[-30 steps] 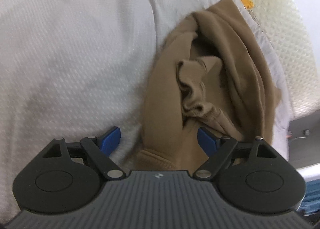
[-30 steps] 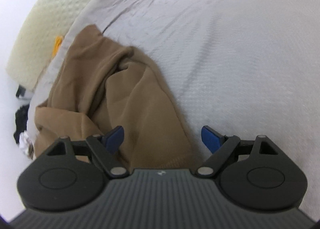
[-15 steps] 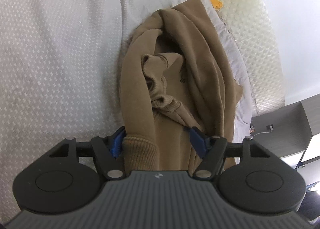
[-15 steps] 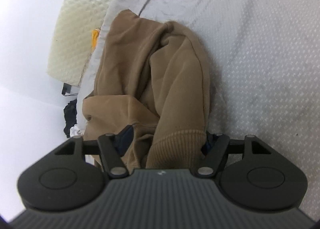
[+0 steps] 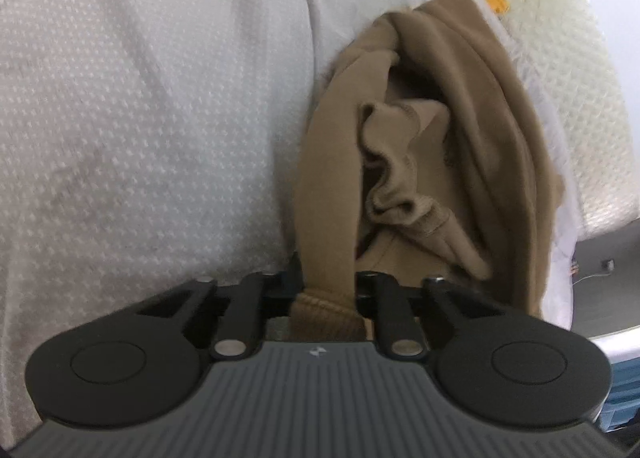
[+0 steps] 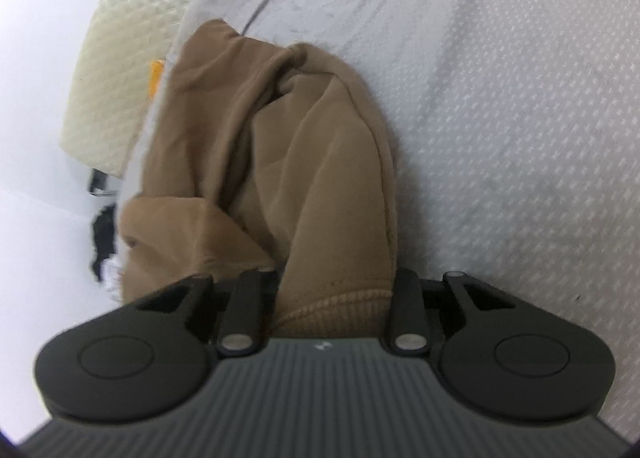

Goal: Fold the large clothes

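jaws closed since before | both clamp sweatshirt (image 5: 472, 162) hem, right closing | grey bedspread (image 5: 140, 118)

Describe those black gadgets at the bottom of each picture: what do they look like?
Each is a hand-held gripper. The left hand-held gripper and the right hand-held gripper look alike: a dark grey ribbed body with a small pale logo, two round black discs at the sides, and black linkage arms on silver pivot pins. No cables, sleeves or hands show.
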Demonstrator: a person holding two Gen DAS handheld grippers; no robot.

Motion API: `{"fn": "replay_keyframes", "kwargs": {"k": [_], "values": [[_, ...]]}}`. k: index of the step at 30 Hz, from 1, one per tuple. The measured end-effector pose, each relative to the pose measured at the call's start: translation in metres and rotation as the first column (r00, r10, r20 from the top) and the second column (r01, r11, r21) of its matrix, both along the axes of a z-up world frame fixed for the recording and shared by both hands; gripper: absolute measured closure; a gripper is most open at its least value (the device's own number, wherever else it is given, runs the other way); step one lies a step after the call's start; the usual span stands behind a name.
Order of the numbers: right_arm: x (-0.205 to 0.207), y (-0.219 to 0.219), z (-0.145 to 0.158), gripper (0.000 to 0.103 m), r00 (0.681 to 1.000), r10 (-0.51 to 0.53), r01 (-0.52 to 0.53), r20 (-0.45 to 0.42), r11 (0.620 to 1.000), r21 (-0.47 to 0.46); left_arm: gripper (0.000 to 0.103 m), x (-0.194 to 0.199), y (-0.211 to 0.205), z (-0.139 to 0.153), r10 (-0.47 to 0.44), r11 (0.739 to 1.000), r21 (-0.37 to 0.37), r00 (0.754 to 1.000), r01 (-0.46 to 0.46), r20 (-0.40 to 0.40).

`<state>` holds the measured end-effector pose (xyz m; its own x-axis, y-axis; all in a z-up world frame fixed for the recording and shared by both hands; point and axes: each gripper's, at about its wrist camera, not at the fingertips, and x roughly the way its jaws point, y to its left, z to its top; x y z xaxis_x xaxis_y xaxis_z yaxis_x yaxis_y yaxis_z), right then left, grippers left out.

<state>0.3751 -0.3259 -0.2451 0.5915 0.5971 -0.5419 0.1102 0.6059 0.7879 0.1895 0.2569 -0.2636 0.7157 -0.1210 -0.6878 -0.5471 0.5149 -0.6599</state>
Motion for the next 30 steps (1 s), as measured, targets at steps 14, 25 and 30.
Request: {"fn": "replay_keyframes", "kwargs": {"k": [14, 25, 30], "values": [[-0.045, -0.015, 0.075, 0.084, 0.967, 0.092, -0.14, 0.239, 0.971, 0.192, 0.094, -0.046, 0.033, 0.077, 0.051, 0.996, -0.088, 0.983, -0.036, 0.176], [-0.148, -0.049, 0.131, 0.084, 0.959, 0.083, -0.141, 0.273, 0.969, 0.202, 0.093, -0.154, 0.014, 0.151, -0.067, 0.996, -0.045, 0.961, 0.082, 0.267], [-0.208, -0.067, 0.157, 0.083, 0.947, 0.111, -0.168, 0.302, 0.971, 0.171, 0.093, -0.23, -0.004, 0.161, -0.073, 0.993, -0.064, 0.948, 0.097, 0.309]]}}
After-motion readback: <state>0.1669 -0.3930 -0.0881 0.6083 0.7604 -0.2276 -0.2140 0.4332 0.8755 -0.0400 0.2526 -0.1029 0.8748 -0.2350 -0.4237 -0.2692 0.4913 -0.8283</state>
